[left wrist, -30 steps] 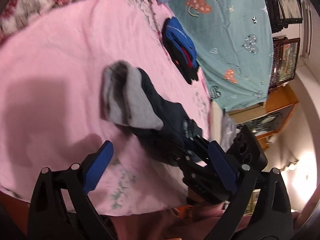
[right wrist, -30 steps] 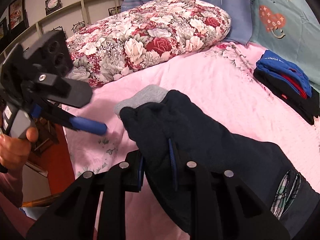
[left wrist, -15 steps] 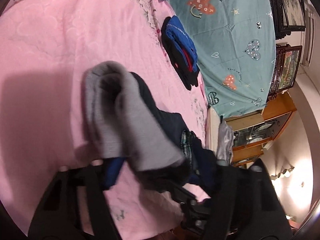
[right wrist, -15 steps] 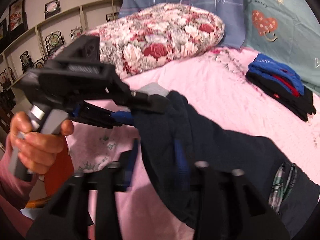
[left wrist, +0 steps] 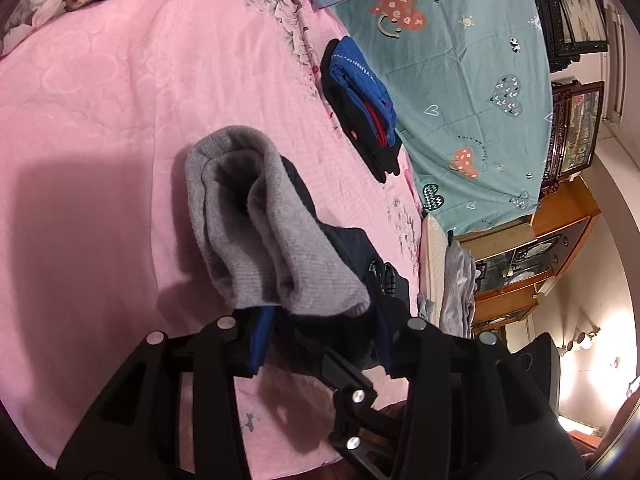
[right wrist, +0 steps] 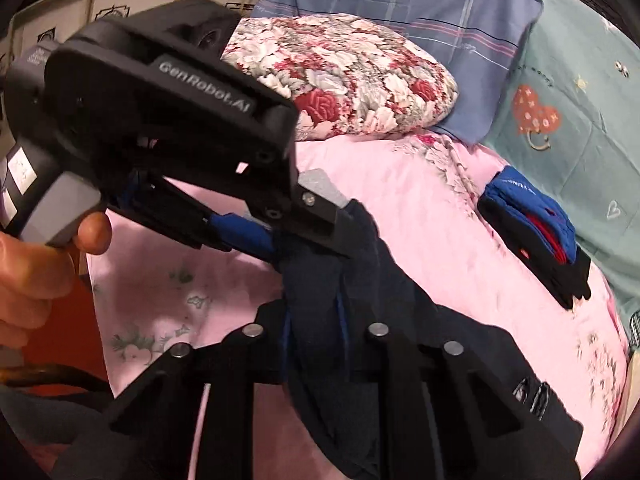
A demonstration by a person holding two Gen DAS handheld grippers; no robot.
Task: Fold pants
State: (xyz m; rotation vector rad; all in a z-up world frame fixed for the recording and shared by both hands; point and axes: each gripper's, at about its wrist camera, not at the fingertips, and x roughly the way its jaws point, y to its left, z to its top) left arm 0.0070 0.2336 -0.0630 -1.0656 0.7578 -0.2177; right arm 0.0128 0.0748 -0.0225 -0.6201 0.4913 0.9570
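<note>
Pink, quilted with faint hearts, the bedspread (left wrist: 120,92) fills most of both views, and it's our working surface. At the head of the bed lies one floral pillow (right wrist: 344,76) in red and cream roses, one blue plaid pillow (right wrist: 404,12) behind it, and one teal sheet (left wrist: 452,80) printed with hearts along the far side. Past the bed's edge we get a wooden cabinet (left wrist: 556,248) with glass doors and framed pictures (left wrist: 576,128) on the wall. One folded stack of clothes (left wrist: 360,100), blue over red over black, sits on the pink near the teal sheet, well apart from the action. Now the pants (right wrist: 360,320): one dark navy pair with grey ribbed cuffs (left wrist: 256,232), lying near the bed's front edge, long axis running from the cuffs at the left gripper across toward the right-hand side of the right wrist view. Two grippers are in play. Left gripper (left wrist: 320,340) is closing, blue pads on either side of the bunched cloth just below the grey cuffs, and it has hold of it. Right gripper (right wrist: 314,336) is closing too, its pads pinching a fold of navy fabric. One hand (right wrist: 36,264) shows, wrapped round the left gripper's handle.
</note>
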